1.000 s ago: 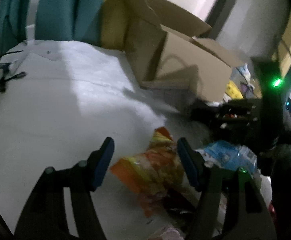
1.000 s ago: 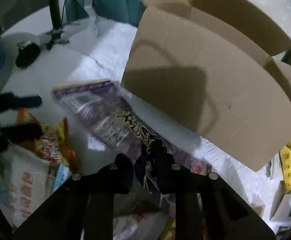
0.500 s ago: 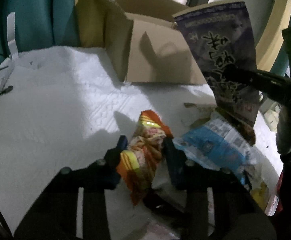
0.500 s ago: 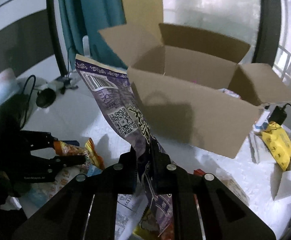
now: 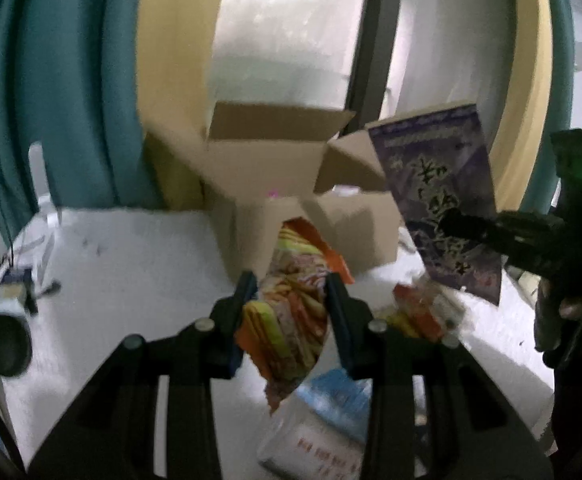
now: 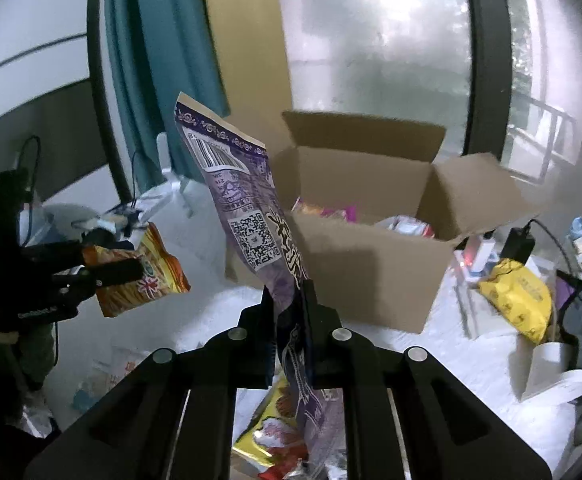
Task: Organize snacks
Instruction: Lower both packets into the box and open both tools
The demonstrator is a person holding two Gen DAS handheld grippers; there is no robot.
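My left gripper (image 5: 291, 282) is shut on an orange and yellow snack bag (image 5: 291, 320) and holds it up off the white table, in front of the open cardboard box (image 5: 267, 168). My right gripper (image 6: 289, 290) is shut on the lower part of a tall purple snack bag (image 6: 243, 208), which stands upright just left of the box (image 6: 367, 256). The box holds several snack packs (image 6: 331, 212). In the right wrist view the left gripper (image 6: 133, 258) with the orange bag (image 6: 147, 280) hangs at the left. In the left wrist view the purple bag (image 5: 439, 200) is at the right.
Loose snack packs lie on the white table under both grippers, among them a blue and white pack (image 5: 331, 412). A yellow bag (image 6: 519, 296), cables and a white cup (image 6: 551, 364) sit right of the box. A teal curtain (image 5: 71, 100) and a round black device (image 5: 7, 344) are at the left.
The left gripper went from open to shut on the orange bag and lifted it. The right gripper raised the purple bag from the table up to the box's height.
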